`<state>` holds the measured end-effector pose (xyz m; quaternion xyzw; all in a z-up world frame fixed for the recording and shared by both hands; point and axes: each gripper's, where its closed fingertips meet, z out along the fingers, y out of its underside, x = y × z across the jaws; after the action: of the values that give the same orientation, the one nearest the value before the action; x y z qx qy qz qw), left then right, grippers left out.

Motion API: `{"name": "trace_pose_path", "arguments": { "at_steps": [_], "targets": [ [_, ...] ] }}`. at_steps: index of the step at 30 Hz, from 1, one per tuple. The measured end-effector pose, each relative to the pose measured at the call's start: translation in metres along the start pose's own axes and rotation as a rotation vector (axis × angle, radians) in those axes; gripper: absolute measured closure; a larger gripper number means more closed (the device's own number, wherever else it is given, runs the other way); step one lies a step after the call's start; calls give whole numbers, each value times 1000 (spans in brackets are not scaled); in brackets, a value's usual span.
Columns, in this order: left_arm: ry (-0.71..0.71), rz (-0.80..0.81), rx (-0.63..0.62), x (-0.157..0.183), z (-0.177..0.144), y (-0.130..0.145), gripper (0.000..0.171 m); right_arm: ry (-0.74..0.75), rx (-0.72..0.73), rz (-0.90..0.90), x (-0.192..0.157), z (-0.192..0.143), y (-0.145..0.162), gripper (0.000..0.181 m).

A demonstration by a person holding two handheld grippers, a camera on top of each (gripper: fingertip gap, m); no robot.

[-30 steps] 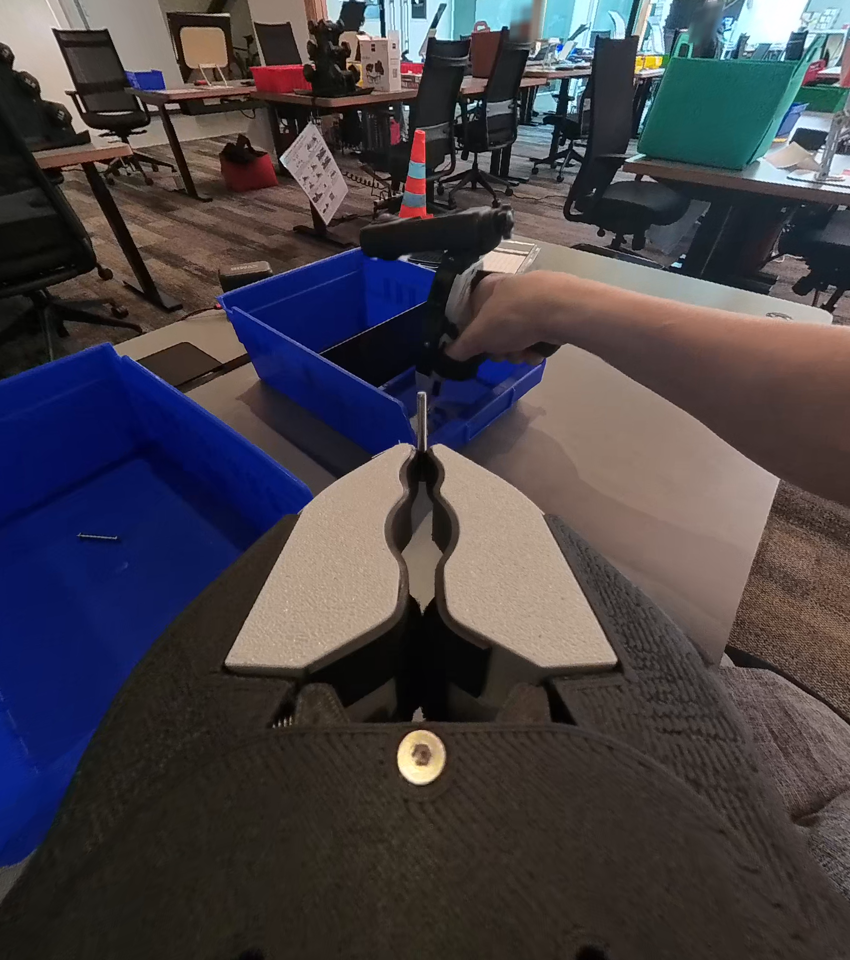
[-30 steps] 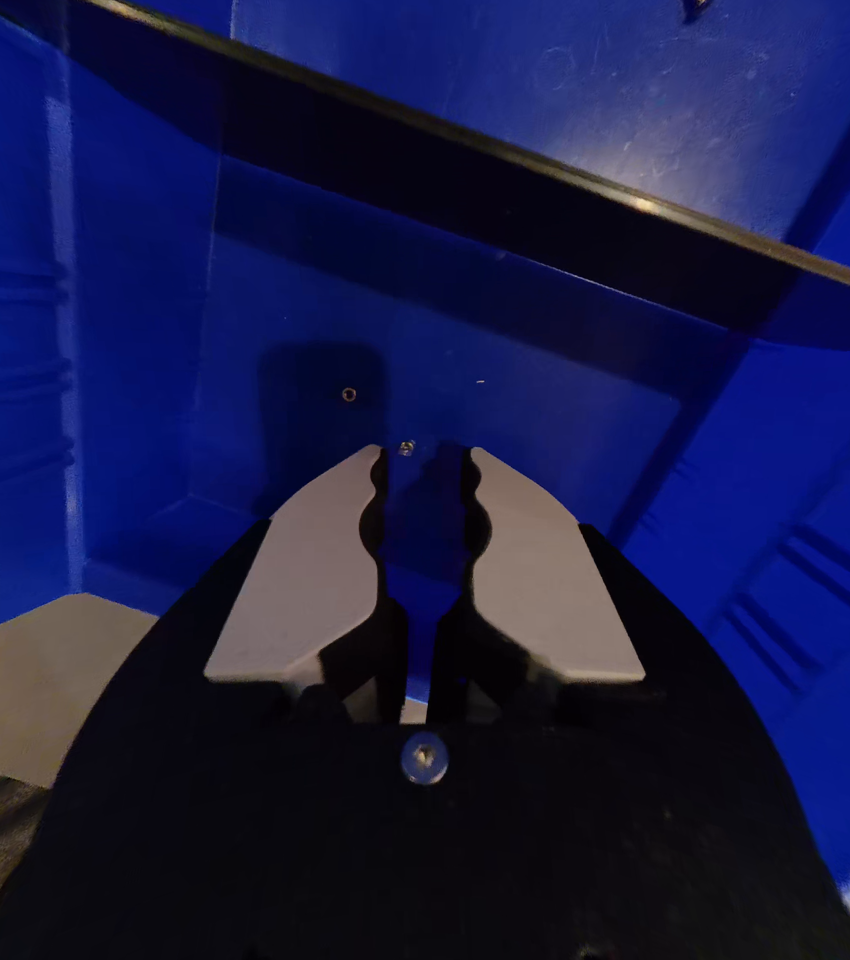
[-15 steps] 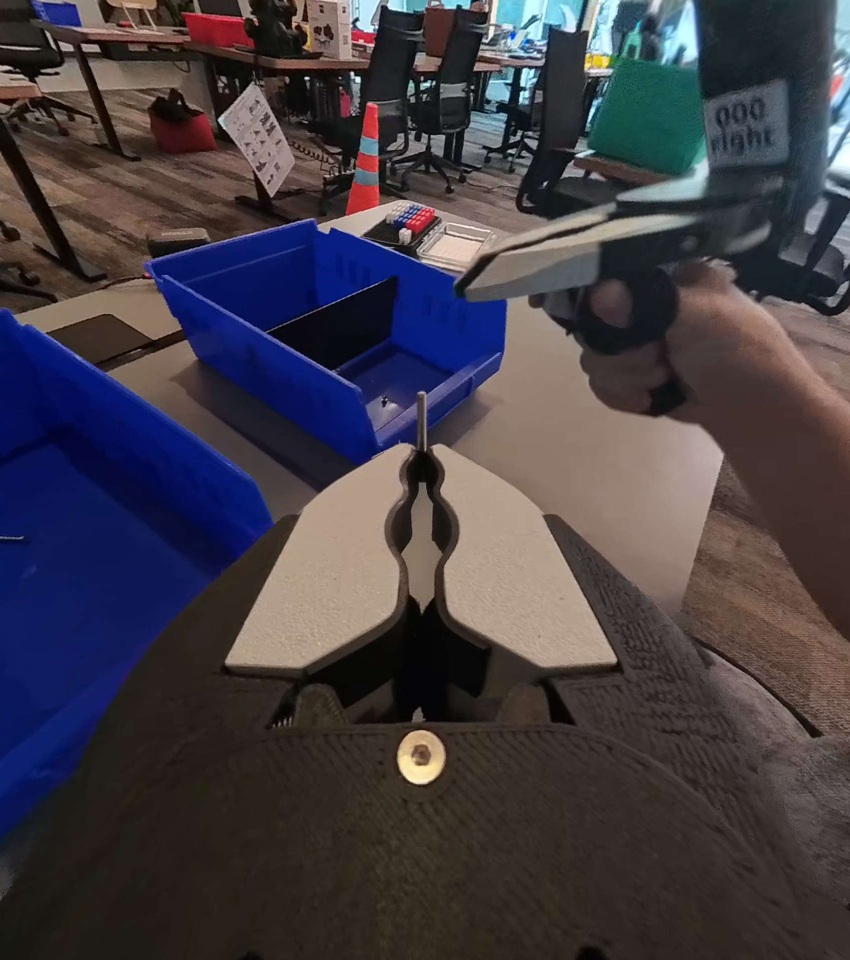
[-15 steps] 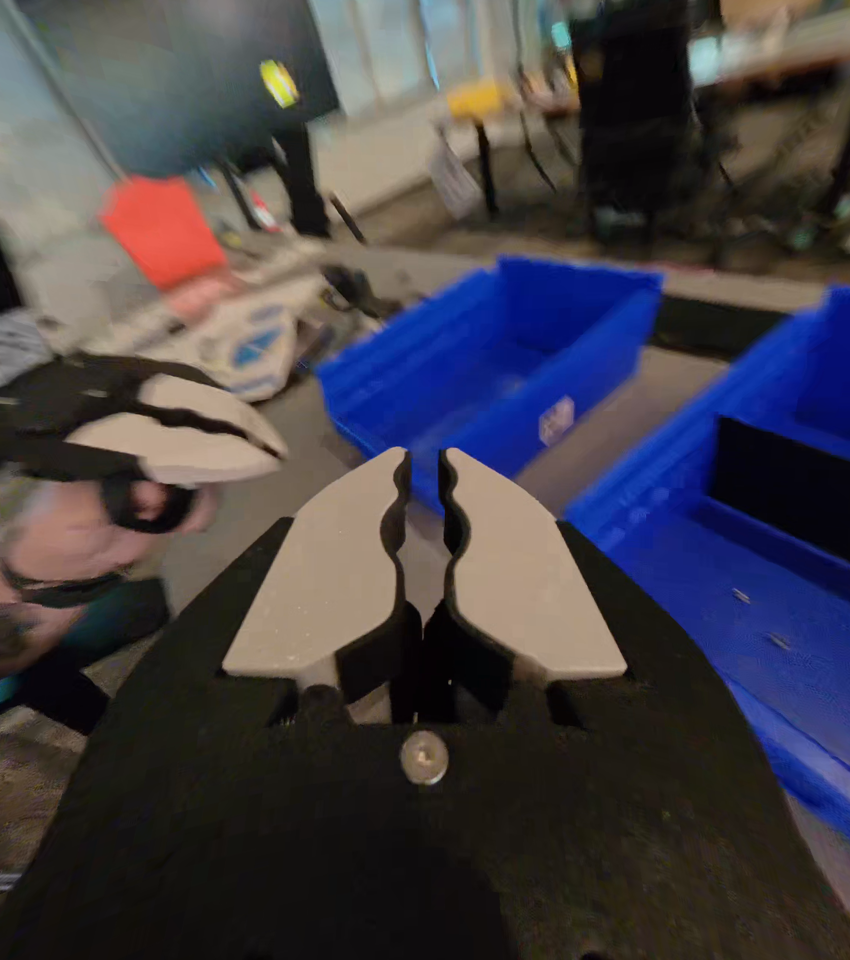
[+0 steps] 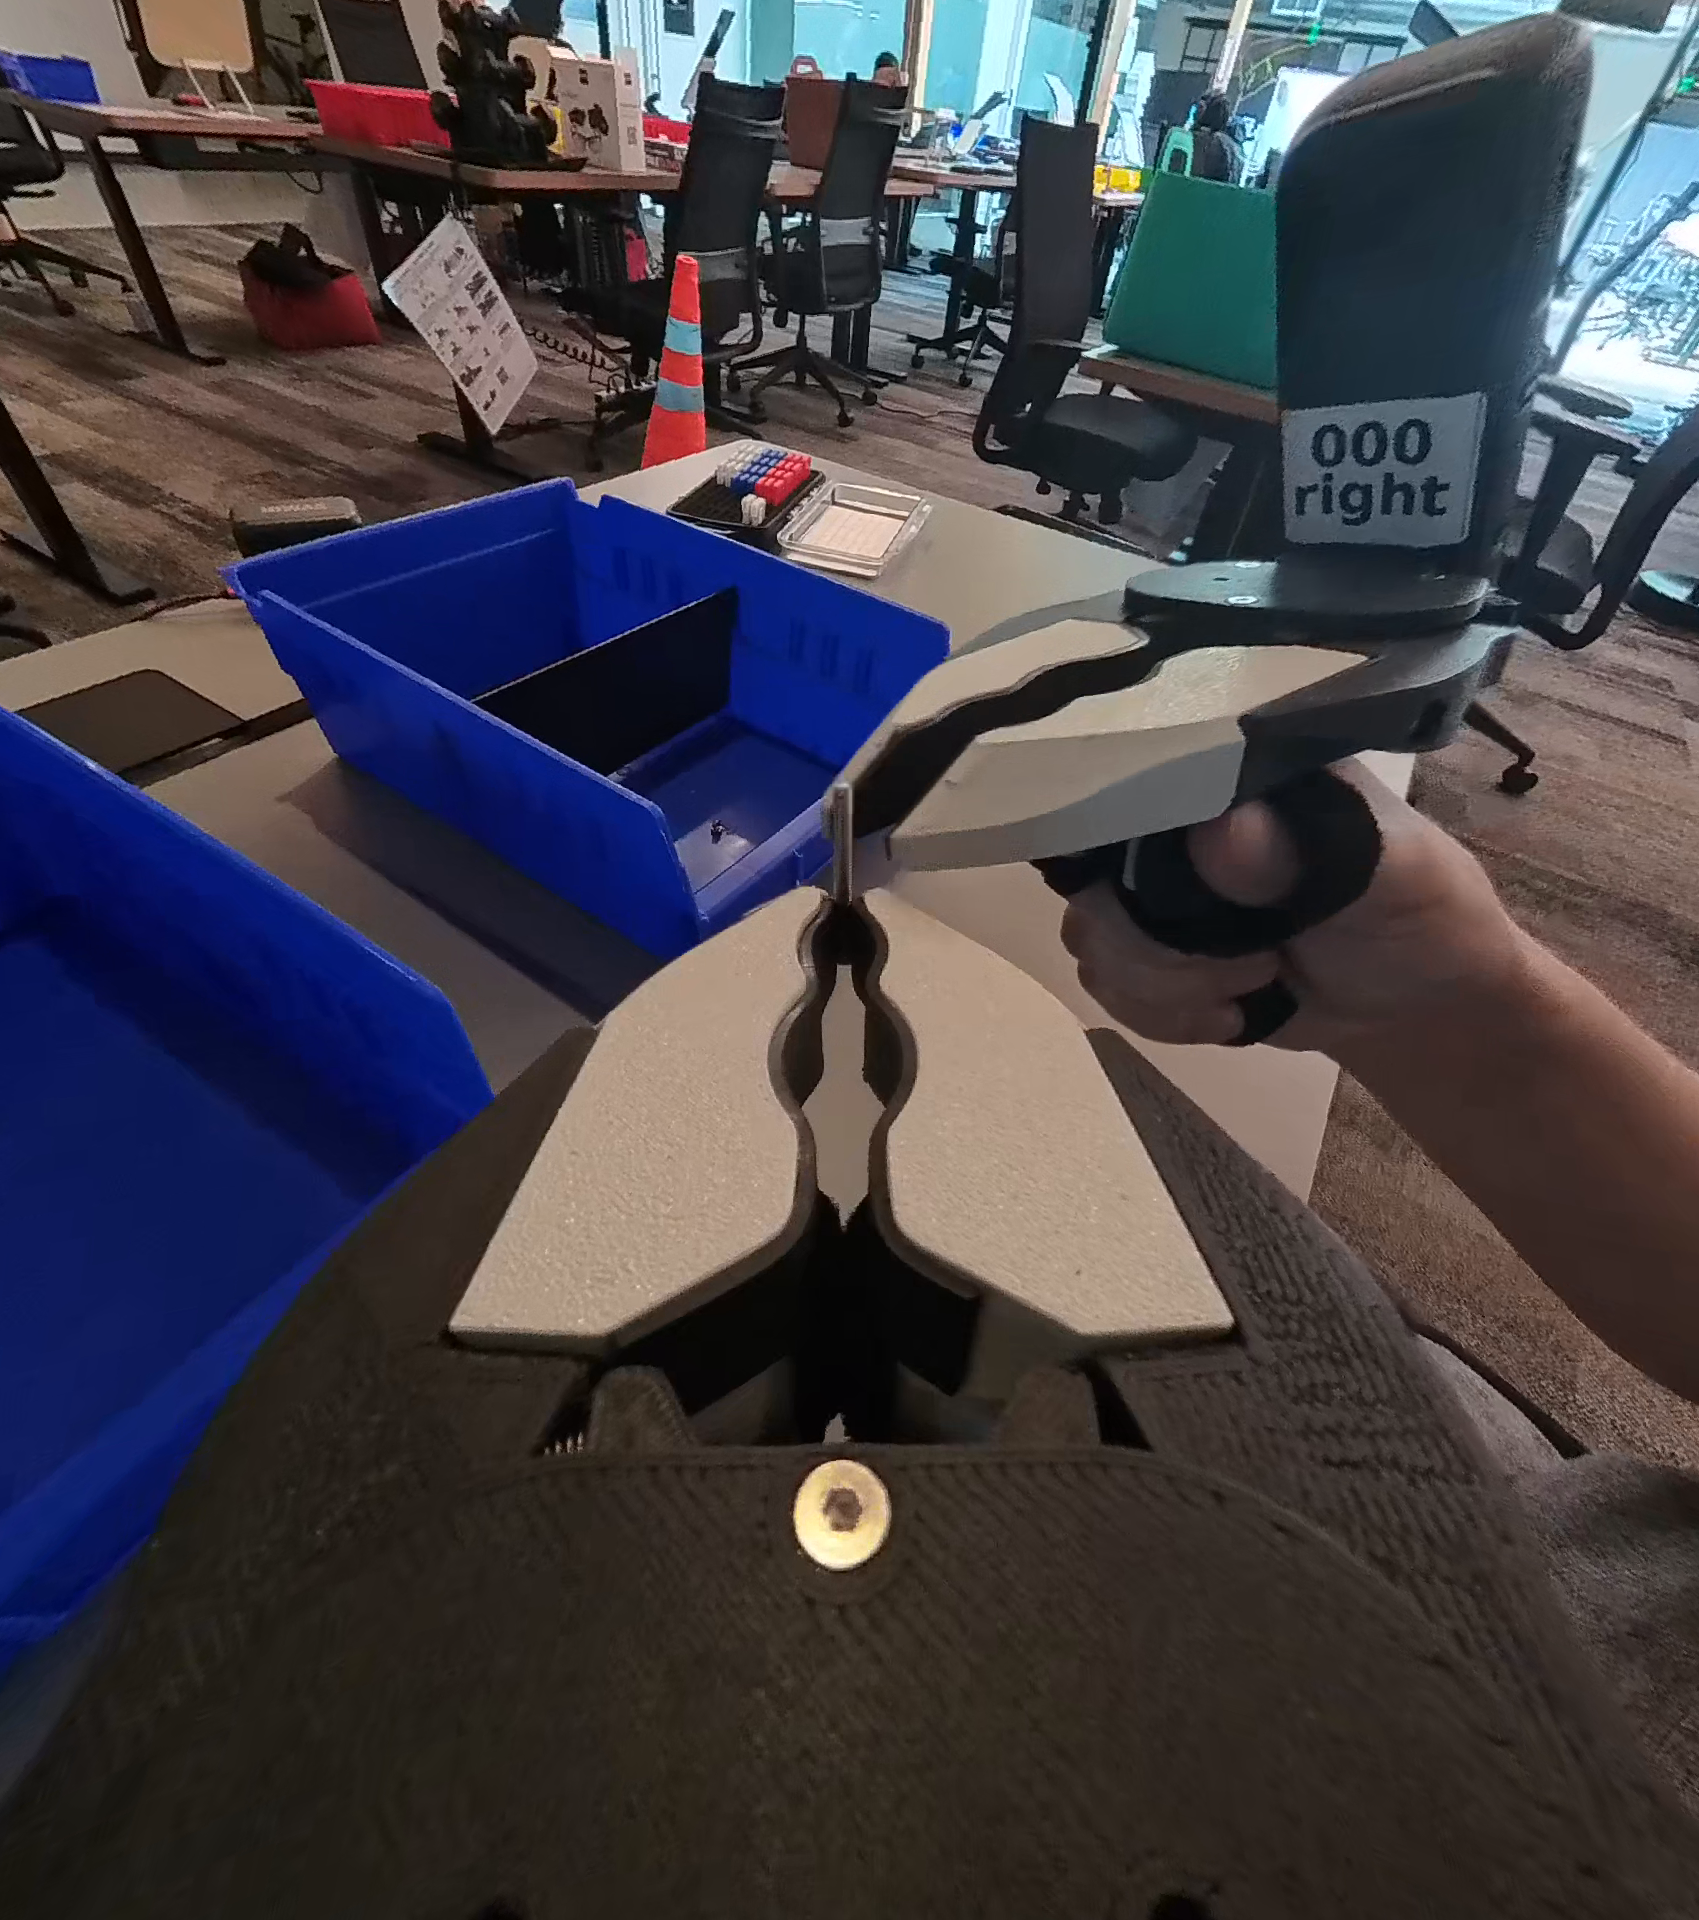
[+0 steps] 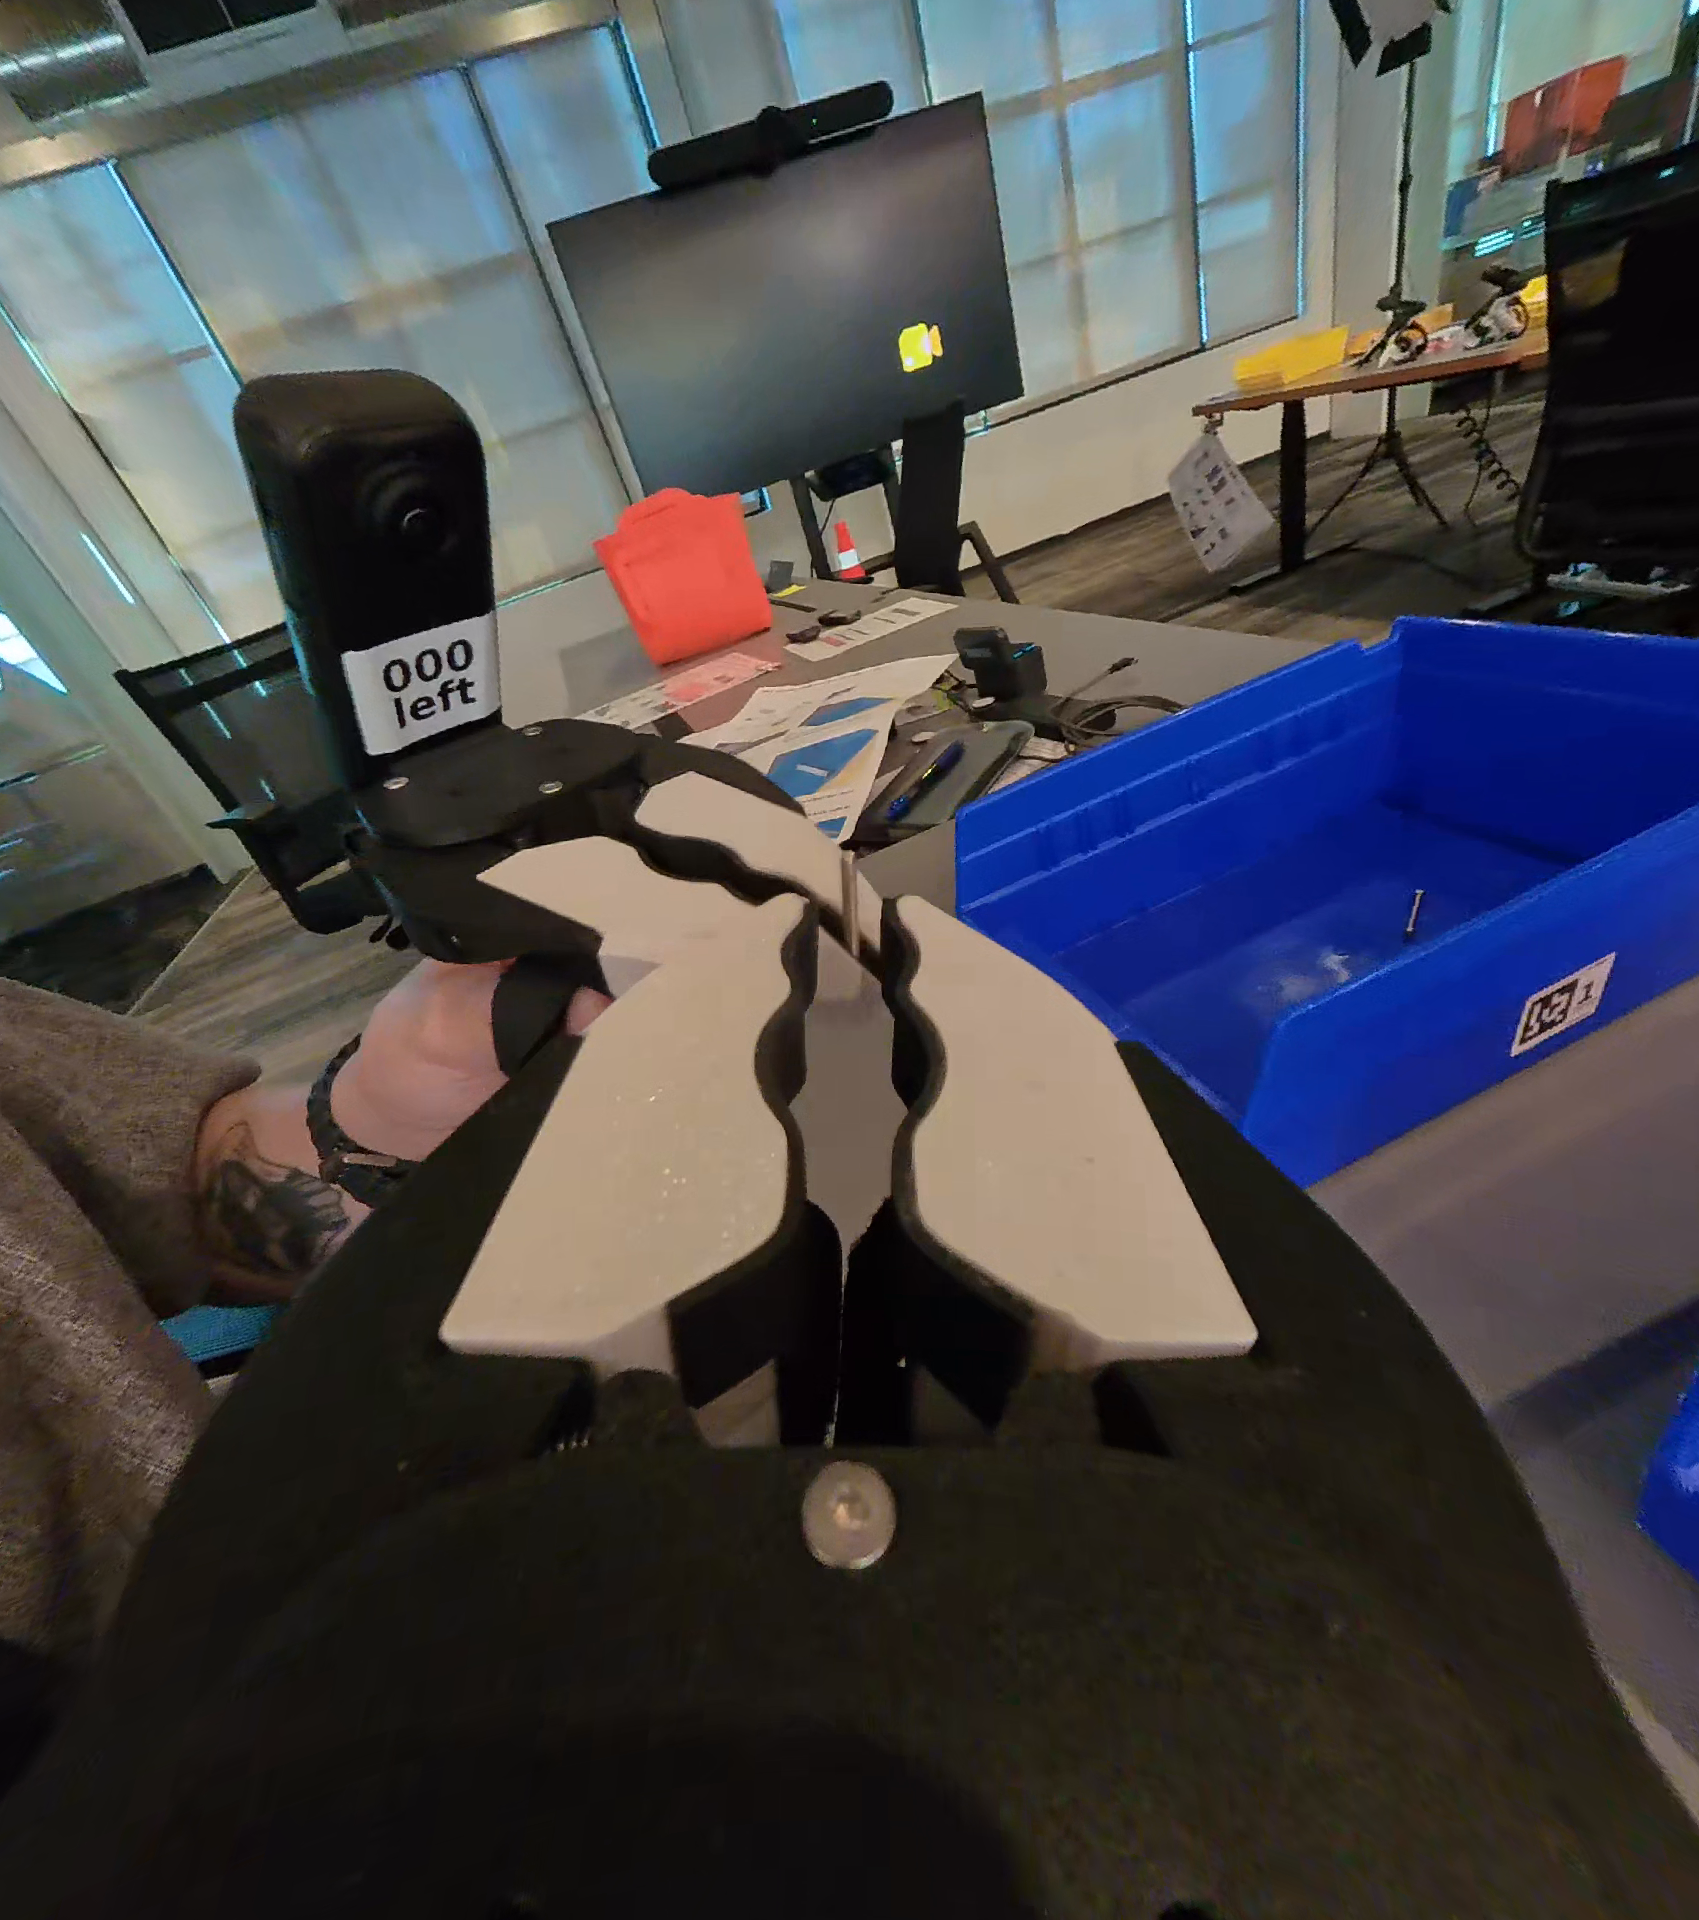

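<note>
Upright, slim metal pin (image 5: pixel 841 854) in left gripper (image 5: pixel 843 914)

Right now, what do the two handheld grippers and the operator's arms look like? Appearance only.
Both grippers match: the left gripper and right gripper have pale grey fingers with wavy black inner edges on textured black bodies, with a silver screw. Each carries a black camera bearing a white label. The left arm wears a grey sleeve and dark bracelet; the right forearm is bare.

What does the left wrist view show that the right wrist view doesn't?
Only the left wrist view: a black divider inside a bin, an orange cone. Only the right wrist view: a dark monitor, a red bag. Both: the metal pin clamped by the left gripper, the right gripper at its top, the undivided blue bin.
</note>
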<state>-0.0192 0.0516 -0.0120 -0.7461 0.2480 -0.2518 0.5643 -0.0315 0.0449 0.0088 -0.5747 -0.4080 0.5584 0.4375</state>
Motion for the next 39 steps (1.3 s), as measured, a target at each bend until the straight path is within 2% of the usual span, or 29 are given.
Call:
{"name": "trace_pose_path", "arguments": {
  "at_steps": [10,21,27,31,35,39],
  "targets": [
    [-1,7,-2,1,0,1,169,-34,-4,19,-2,7,2,177],
    [4,-28,4,-1,0,2,169,-7,-12,-2,0,10,4,179],
    [11,-56,-11,-4,1,4,145,-6,14,-20,-1,11,-1,179],
    [25,-53,-16,0,5,6,140,22,22,-51,4,6,-13,179],
    [4,-31,-12,-2,3,5,140,101,37,-98,26,-11,-42,179],
    [-15,-15,-12,-5,1,4,139,309,-40,-141,88,-33,-73,179]
  ]
}}
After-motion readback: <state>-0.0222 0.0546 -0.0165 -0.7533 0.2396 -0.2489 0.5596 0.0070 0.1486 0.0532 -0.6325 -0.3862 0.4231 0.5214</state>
